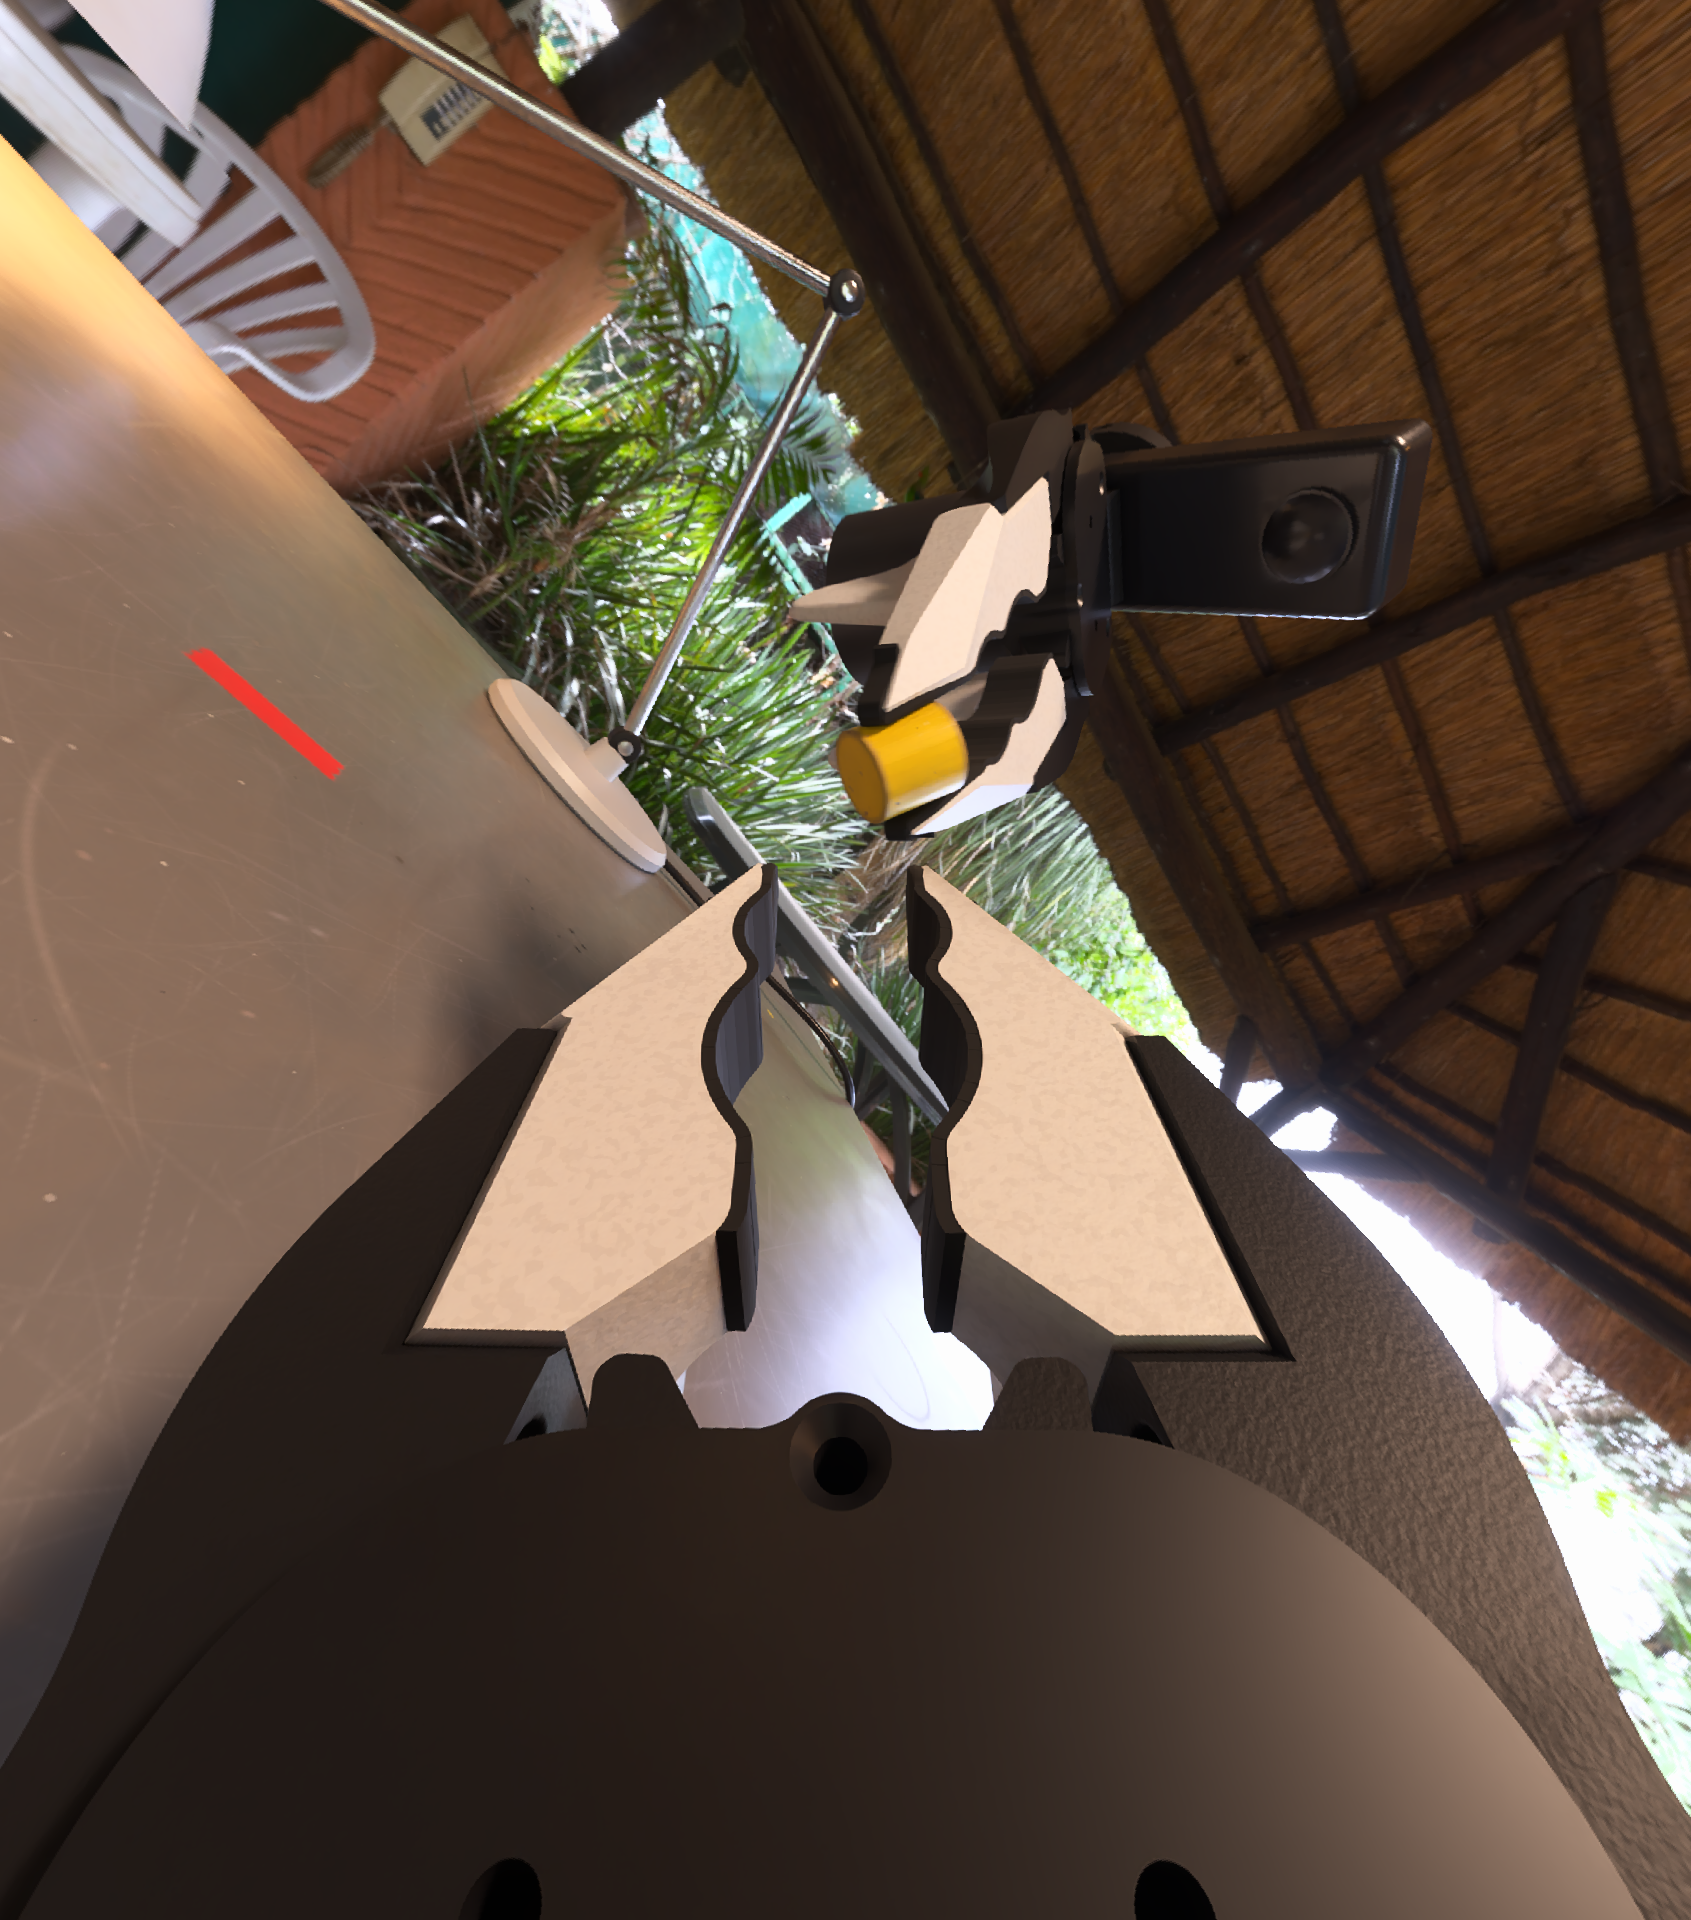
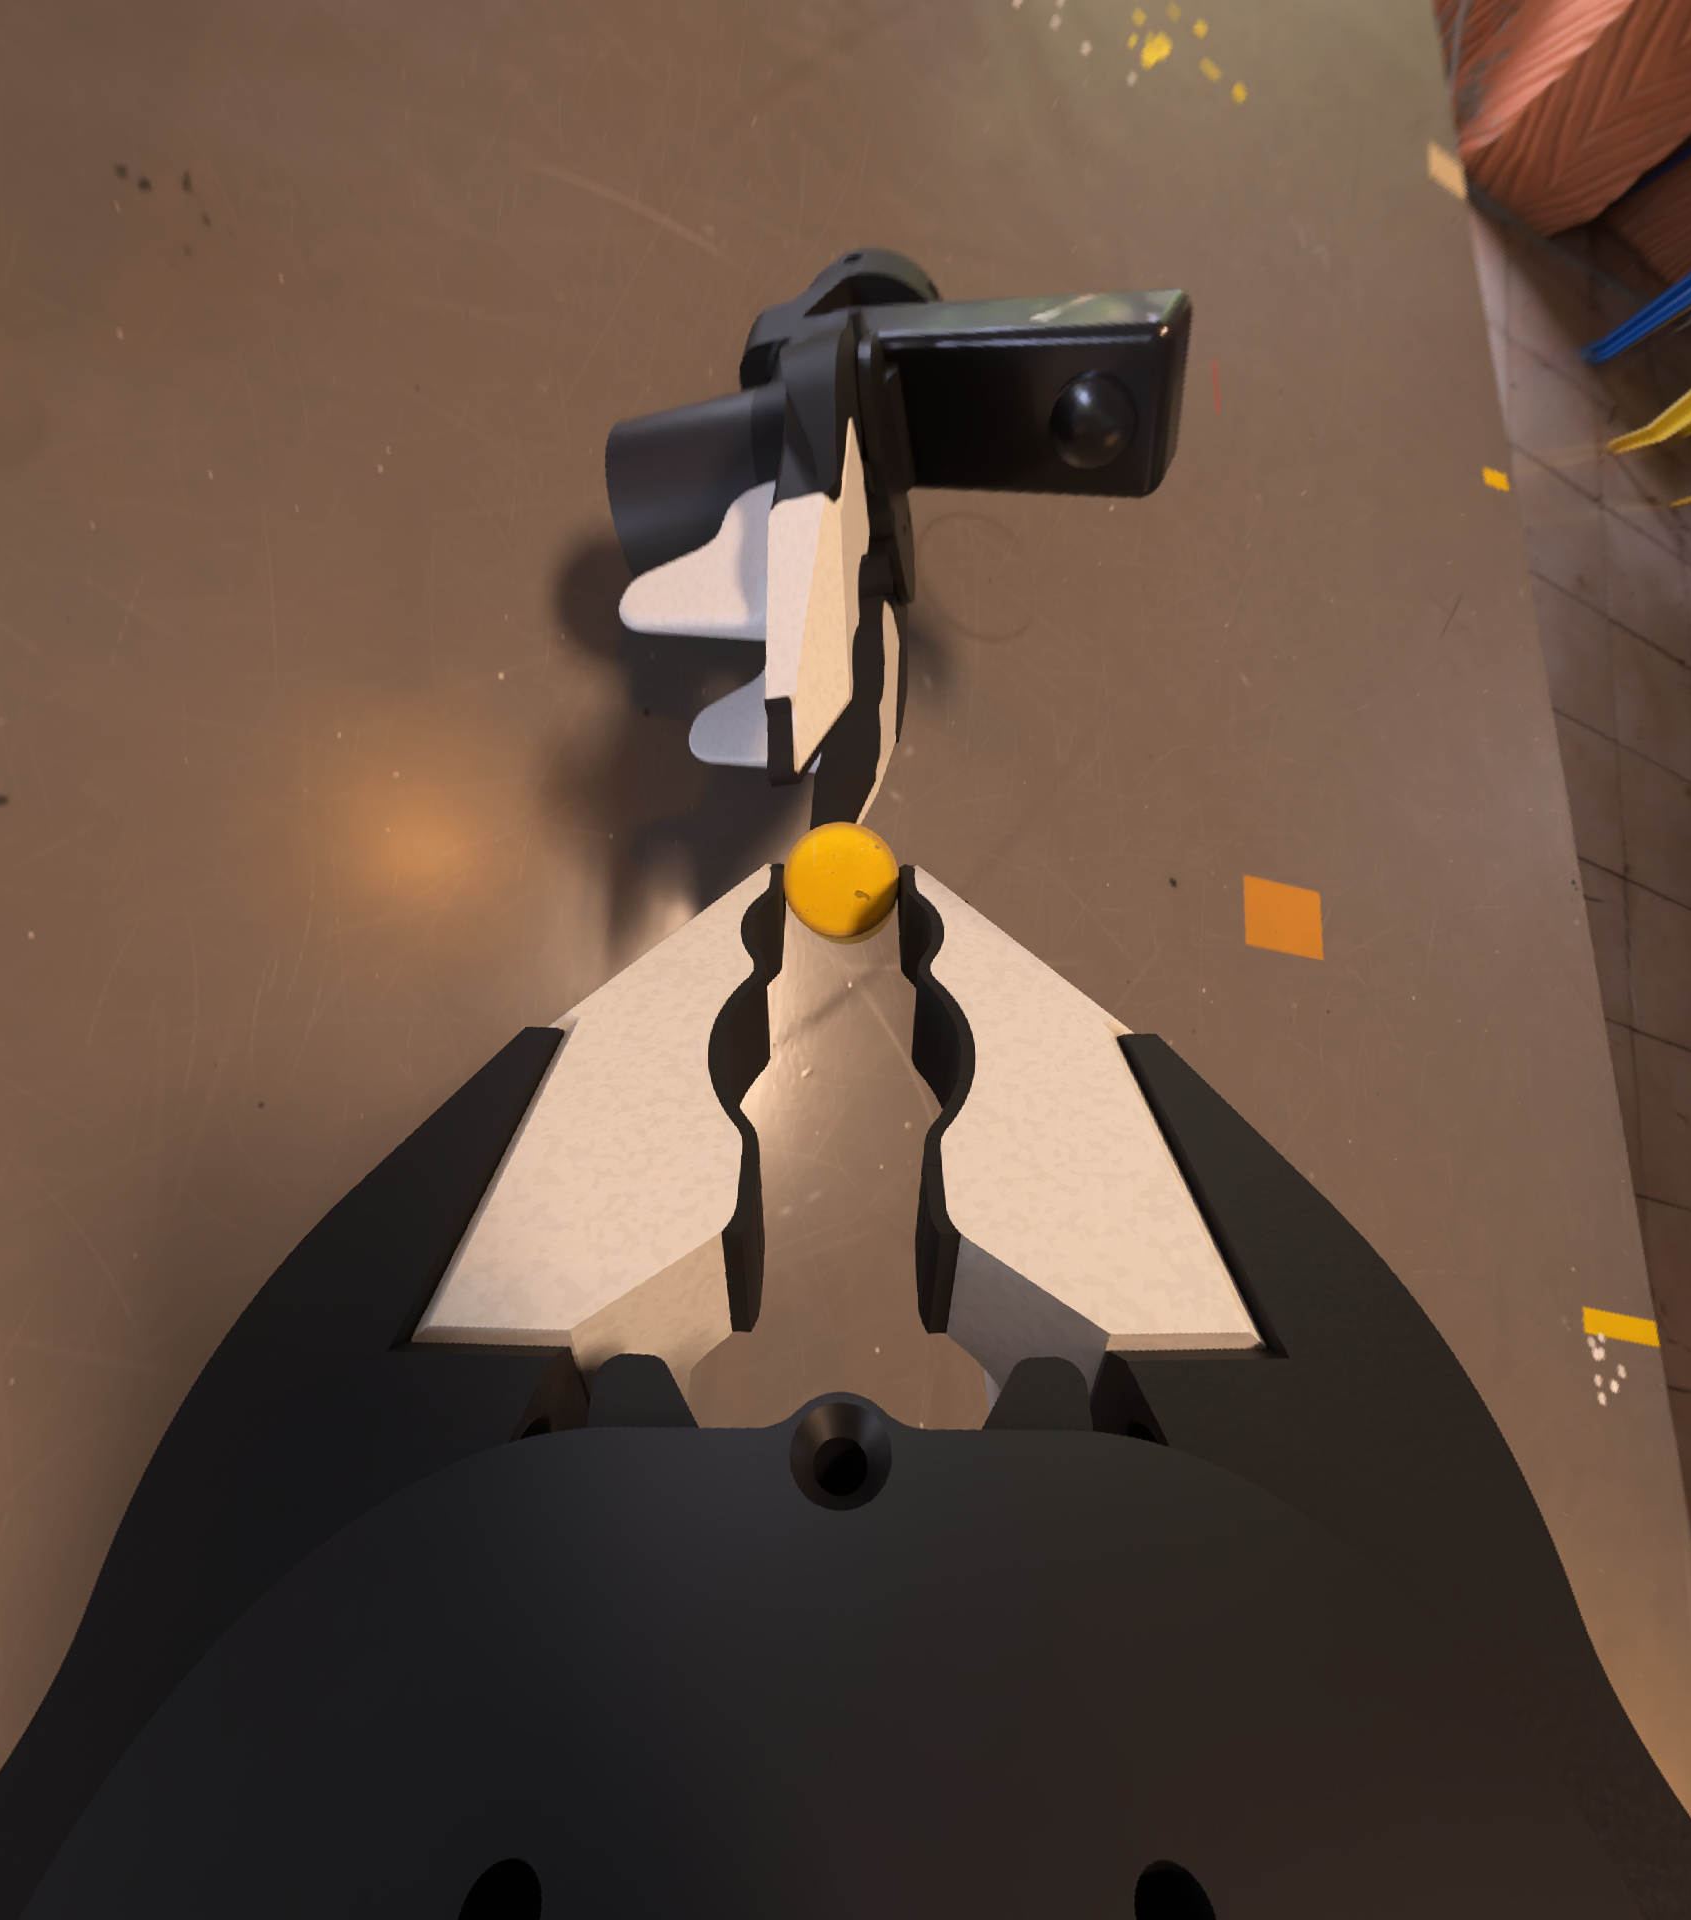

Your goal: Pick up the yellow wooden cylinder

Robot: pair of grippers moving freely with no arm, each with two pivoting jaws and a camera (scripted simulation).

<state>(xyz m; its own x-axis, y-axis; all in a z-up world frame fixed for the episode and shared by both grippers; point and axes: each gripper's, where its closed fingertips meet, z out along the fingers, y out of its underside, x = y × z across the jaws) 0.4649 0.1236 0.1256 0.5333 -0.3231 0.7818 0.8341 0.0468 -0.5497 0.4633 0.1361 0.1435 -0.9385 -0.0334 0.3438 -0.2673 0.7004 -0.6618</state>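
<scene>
- The small yellow wooden cylinder (image 2: 840,881) is up in the air, clear of the scuffed brown-grey tabletop (image 2: 301,520), pinched at the very tips of the right gripper (image 2: 839,883).
- In the right wrist view only its round end face shows, wedged between the two cream-coloured fingers (image 2: 654,1101) with their black wavy pads touching it on either side, so that gripper is clenched around the cylinder.
- From the left wrist view the same cylinder (image 1: 903,761) shows side-on, lying across the grip, its flat end sticking out to the left of the right gripper (image 1: 934,769), which hangs well above the table.
- The left gripper (image 1: 841,904) has its fingers parted, a clear gap between the pads and nothing in it.
- In the right wrist view the left gripper (image 2: 825,774) sits just beyond the cylinder, low over the tabletop, with its shadow dark beneath it.
- A thin red strip (image 1: 264,713) lies flat on the table (image 1: 93,935), far to the left in the left wrist view.
- A white round-based desk lamp (image 1: 576,774) with a jointed chrome arm stands at the table's far edge.
- A small flat orange square (image 2: 1283,916) lies on the table to the right of the gripped cylinder.
</scene>
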